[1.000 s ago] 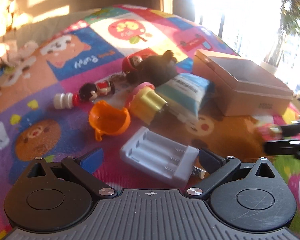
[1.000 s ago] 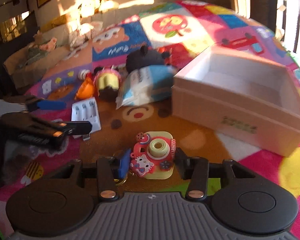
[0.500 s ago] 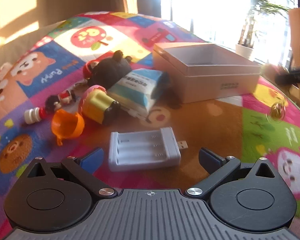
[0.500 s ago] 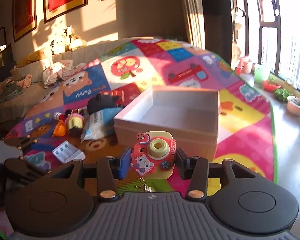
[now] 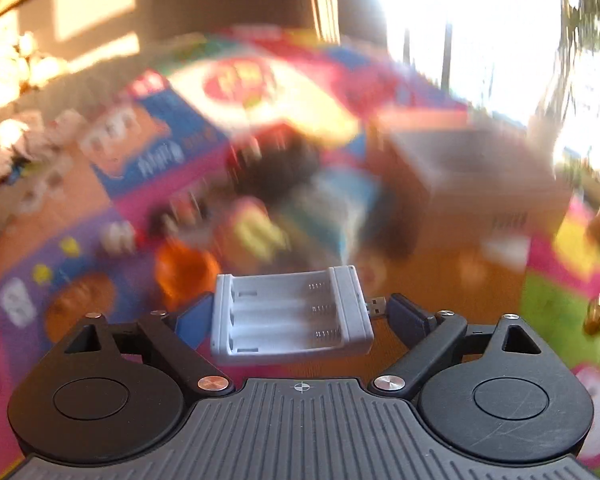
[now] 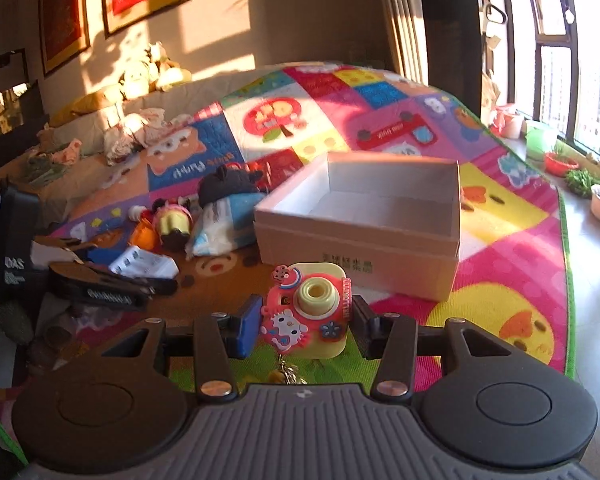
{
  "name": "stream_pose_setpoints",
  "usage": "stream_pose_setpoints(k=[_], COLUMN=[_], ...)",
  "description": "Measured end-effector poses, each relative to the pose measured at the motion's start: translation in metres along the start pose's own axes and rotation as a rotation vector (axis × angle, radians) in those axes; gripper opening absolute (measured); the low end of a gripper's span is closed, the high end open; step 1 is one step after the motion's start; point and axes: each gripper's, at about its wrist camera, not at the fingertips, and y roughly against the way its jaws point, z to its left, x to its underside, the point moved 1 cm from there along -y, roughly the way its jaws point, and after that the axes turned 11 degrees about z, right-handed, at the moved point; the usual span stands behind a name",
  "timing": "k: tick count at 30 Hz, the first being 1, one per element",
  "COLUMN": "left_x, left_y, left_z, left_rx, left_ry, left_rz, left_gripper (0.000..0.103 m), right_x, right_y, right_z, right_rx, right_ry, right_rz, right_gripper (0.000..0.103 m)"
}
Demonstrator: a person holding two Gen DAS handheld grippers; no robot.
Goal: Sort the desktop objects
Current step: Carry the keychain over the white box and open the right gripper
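My left gripper is shut on a grey battery charger with a USB plug, held above the play mat; it also shows in the right wrist view. My right gripper is shut on a pink and yellow toy camera keychain, raised above the mat in front of the open white box. The left wrist view is blurred by motion; the box is ahead to the right.
A pile lies left of the box: black plush bear, blue tissue pack, yellow and pink toy, orange cup, small figurines. Bowls and pots stand on the floor by the window at the right.
My left gripper closed on the battery charger and lifted it off the mat. My right gripper rose higher with the toy camera, facing the box.
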Motion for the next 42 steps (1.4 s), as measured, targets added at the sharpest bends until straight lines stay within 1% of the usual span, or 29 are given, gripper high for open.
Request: stream_pose_setpoints(k=[2,4,5,6,8,10,13,15,18,19,21,23,25,27,29,30,32,33,34,35,37,39,41,42], left_x=[-0.016,-0.032,-0.038,-0.045,-0.057,-0.065,-0.076,-0.084,-0.099,-0.105,-0.109,-0.097,-0.081,-0.065,-0.049,-0.04,-0.028,-0.022,-0.019,-0.016,-0.008,-0.003,0.003,0.006], left_y=[0.037,0.072,0.085,0.095,0.097,0.083,0.036,-0.003,-0.047,-0.059,-0.072,-0.07,-0.057,-0.049,-0.045,-0.043,-0.039,-0.037,-0.037,-0.035,-0.034,-0.035,-0.036,-0.037], left_z=[0.004,0.002,-0.001,-0.006,-0.022,-0.04,-0.072,-0.093,-0.109,-0.108,-0.109,-0.106,-0.094,-0.079,-0.072,-0.067,-0.058,-0.051,-0.044,-0.036,-0.019,-0.004,0.007,0.012], left_rx=[0.015,0.032,0.041,0.057,0.096,0.134,0.169,0.172,0.156,0.16,0.182,0.19,0.174,0.198,0.234,0.24,0.226,0.214,0.199,0.18,0.133,0.116,0.11,0.102], left_ry=[0.02,0.022,0.015,0.002,-0.023,-0.053,-0.081,-0.087,-0.084,-0.094,-0.137,-0.158,-0.155,-0.124,-0.1,-0.092,-0.072,-0.058,-0.045,-0.032,-0.005,0.023,0.052,0.063], left_rz=[-0.109,-0.224,-0.268,-0.305,-0.327,-0.309,-0.235,-0.196,-0.206,-0.195,-0.142,-0.142,-0.16,-0.151,-0.124,-0.111,-0.1,-0.098,-0.097,-0.098,-0.095,-0.073,-0.052,-0.043], left_gripper=[0.095,0.095,0.095,0.095,0.095,0.095,0.095,0.095,0.096,0.098,0.1,0.101,0.102,0.102,0.102,0.102,0.102,0.102,0.102,0.102,0.102,0.102,0.103,0.103], right_x=[-0.008,-0.022,-0.03,-0.04,-0.058,-0.074,-0.097,-0.113,-0.128,-0.131,-0.131,-0.128,-0.119,-0.108,-0.101,-0.097,-0.092,-0.09,-0.09,-0.089,-0.089,-0.091,-0.091,-0.094], right_y=[0.016,0.04,0.053,0.066,0.083,0.09,0.076,0.052,0.004,-0.011,-0.035,-0.05,-0.057,-0.067,-0.079,-0.086,-0.098,-0.106,-0.111,-0.115,-0.122,-0.13,-0.139,-0.141], right_z=[0.001,0.002,0.003,0.003,-0.001,-0.008,-0.023,-0.037,-0.058,-0.064,-0.075,-0.084,-0.091,-0.1,-0.111,-0.116,-0.119,-0.116,-0.113,-0.108,-0.094,-0.078,-0.063,-0.06], right_rx=[-0.007,-0.009,-0.01,-0.013,-0.016,-0.012,0.042,0.064,0.079,0.084,0.075,0.08,0.107,0.142,0.142,0.133,0.117,0.099,0.091,0.104,0.143,0.156,0.156,0.141], right_ry=[0.029,0.071,0.088,0.103,0.112,0.113,0.099,0.07,0.015,-0.006,-0.037,-0.075,-0.088,-0.099,-0.137,-0.154,-0.161,-0.145,-0.126,-0.099,-0.02,0.063,0.132,0.14], right_rz=[-0.043,-0.115,-0.152,-0.189,-0.237,-0.258,-0.254,-0.211,-0.138,-0.123,-0.109,-0.094,-0.106,-0.088,-0.05,-0.027,0.017,0.043,0.057,0.055,0.051,0.049,0.044,0.038], right_gripper=[0.046,0.046,0.046,0.046,0.046,0.046,0.046,0.047,0.047,0.047,0.048,0.065,0.066,0.066,0.066,0.066,0.066,0.066,0.074,0.078,0.078,0.078,0.077,0.077])
